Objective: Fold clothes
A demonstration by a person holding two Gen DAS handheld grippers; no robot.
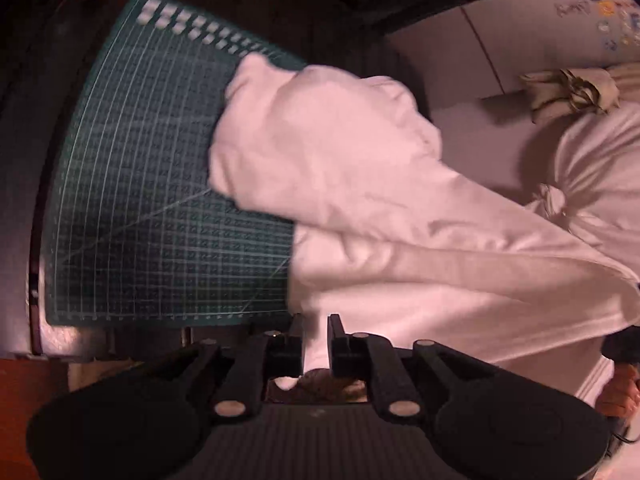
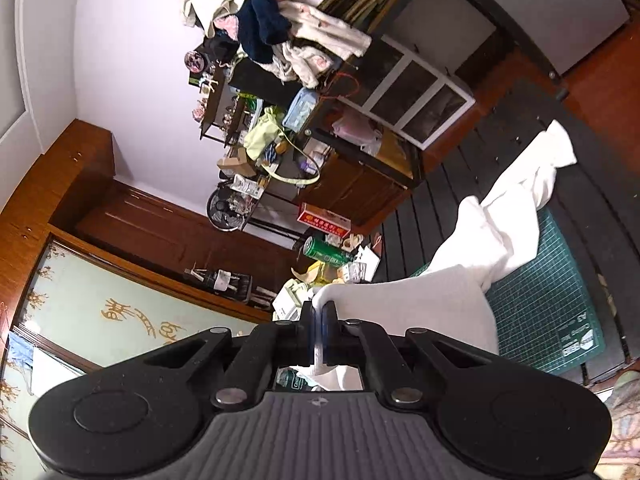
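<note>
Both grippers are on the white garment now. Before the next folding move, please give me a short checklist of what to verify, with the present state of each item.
1. Left gripper has cloth between its fingers: ok.
2. Right gripper is shut on the white garment: ok, a white edge is pinched.
3. Garment hangs free of twists: not ok, it sags bunched and creased between the grippers.
4. Green cutting mat shows bare area for laying down: ok.
5. Far end of the garment is free: cannot tell, it trails over the dark tabletop.
</note>
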